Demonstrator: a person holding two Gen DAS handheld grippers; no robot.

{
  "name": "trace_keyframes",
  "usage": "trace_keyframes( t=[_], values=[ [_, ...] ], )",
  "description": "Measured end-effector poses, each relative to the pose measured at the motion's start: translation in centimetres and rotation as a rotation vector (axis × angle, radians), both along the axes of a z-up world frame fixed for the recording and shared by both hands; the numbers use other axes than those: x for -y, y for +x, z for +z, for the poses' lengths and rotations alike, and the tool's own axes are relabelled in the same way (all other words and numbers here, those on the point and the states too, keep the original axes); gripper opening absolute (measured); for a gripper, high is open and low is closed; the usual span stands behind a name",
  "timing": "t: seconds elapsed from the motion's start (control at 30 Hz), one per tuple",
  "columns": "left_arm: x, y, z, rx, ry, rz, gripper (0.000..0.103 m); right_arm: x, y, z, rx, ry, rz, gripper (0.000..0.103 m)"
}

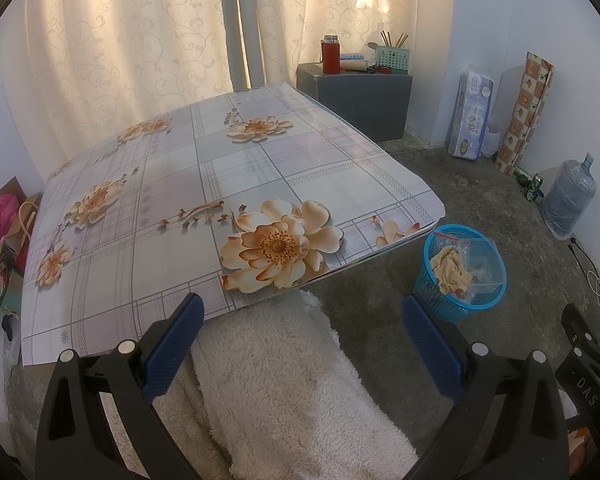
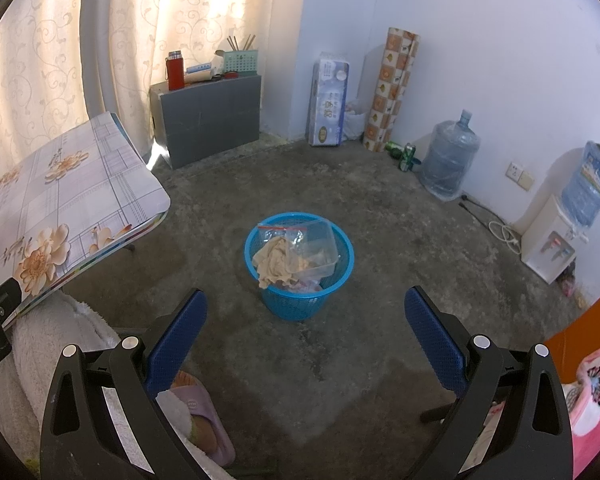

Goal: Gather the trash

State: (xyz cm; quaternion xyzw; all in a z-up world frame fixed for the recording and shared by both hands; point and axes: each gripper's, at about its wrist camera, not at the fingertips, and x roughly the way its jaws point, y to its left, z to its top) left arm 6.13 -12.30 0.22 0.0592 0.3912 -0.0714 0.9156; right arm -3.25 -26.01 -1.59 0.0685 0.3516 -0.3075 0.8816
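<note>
The left gripper (image 1: 302,334) has its blue-padded fingers (image 1: 176,344) spread wide with nothing between them; it hangs over a white fleece-covered leg (image 1: 284,392) at the near edge of the table (image 1: 180,208). The right gripper (image 2: 306,334) is likewise spread wide and empty, held above bare concrete floor (image 2: 380,280) with open room on all sides of its fingers (image 2: 434,344). Directly ahead of the right gripper, well apart from its fingertips, stands the blue mesh waste basket (image 2: 300,300) on the floor, just beside the table's near right corner (image 2: 156,204). The basket holds a crumpled tan paper (image 2: 274,264), a clear plastic container (image 2: 320,248) and a clear zip bag (image 2: 284,234), all reaching to about rim level. The table carries a floral checked tablecloth (image 1: 260,160) whose top is bare. The floor between the basket and the far wall is unobstructed. Along the far wall stand a grey cabinet (image 2: 208,116) carrying a red flask (image 2: 175,70) and a green holder with chopsticks (image 2: 240,58), a pack of tissue rolls (image 2: 328,100), an upright patterned roll (image 2: 392,88), green bottles (image 2: 404,156) and a water jug (image 2: 448,160). At the right wall stands a water dispenser (image 2: 556,236), with a cable (image 2: 500,232) lying on the floor beside it. A foot in a purple slipper (image 2: 204,412) rests below the right gripper's left finger
</note>
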Motion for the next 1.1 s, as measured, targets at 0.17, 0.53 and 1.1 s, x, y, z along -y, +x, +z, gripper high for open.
trace_keyframes(
  t=[0.17,0.53,1.1],
  values=[
    [-0.14,0.11,-0.03,-0.001,0.0,0.001,0.097,0.09,-0.07,0.04,0.0,0.0,0.0,0.095],
    [-0.01,0.01,-0.05,-0.002,0.0,0.0,0.097,0.18,-0.12,0.06,0.002,0.0,0.0,0.095],
    [0.09,-0.09,0.01,-0.001,-0.001,0.0,0.097,0.21,-0.13,0.02,0.0,0.0,0.004,0.095]
  ],
)
